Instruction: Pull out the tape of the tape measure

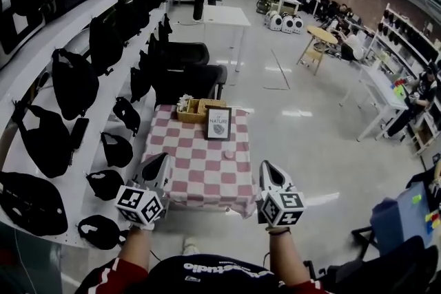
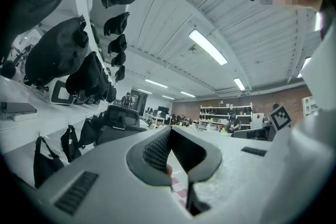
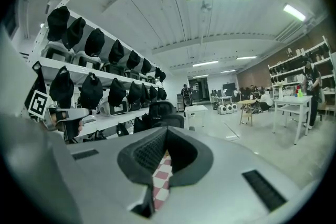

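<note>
While you stand short of the table [image 1: 193,165], nothing is under way yet; this is the approach. Your 2 tongs are clenched on nothing: left gripper [image 1: 163,158] and right gripper [image 1: 266,165] alike. The tape measure [image 1: 229,155] - probably that small round pink thing - lies just before the framed sign [image 1: 218,124]. Next you'd open 1 gripper, pinch the case, then catch the tape's end.

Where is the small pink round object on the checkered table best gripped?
Probably across its round sides, coming from the near edge of the checkered table: the small pink round object lies flat and low, open on that side, with the framed sign close behind.
</note>
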A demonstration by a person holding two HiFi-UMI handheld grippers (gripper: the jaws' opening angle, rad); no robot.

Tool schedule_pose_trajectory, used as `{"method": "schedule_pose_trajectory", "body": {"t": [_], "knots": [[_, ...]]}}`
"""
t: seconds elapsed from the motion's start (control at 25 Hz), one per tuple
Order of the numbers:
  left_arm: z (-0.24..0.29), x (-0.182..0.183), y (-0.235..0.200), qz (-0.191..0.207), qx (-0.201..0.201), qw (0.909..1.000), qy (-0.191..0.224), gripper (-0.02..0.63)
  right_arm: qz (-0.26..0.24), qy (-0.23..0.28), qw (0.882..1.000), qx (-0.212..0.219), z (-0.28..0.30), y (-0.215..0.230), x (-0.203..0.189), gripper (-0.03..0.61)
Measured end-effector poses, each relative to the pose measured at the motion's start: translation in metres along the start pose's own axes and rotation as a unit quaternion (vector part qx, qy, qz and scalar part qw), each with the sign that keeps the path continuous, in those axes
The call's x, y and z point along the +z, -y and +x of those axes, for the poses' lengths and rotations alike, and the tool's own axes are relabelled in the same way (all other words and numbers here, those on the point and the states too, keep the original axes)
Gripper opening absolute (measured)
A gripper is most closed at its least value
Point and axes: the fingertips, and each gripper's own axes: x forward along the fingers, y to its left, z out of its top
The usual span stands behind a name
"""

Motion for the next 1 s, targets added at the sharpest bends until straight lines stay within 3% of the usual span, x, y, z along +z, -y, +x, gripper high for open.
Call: {"method": "schedule_pose_trajectory", "body": {"t": [0.44, 1.0], "knots": [[0.042, 0.011, -0.042, -0.003, -0.026, 0.9996, 0.009, 0.005, -0.01, 0.007, 1.0, -0.015, 0.056, -0.011, 0.019, 0.003], [0.057, 0.001, -0.081, -0.02, -0.031, 0.9992, 0.011, 0.005, -0.021, -0.008, 1.0, -0.02, 0.093, -0.031, 0.012, 0.003]]}}
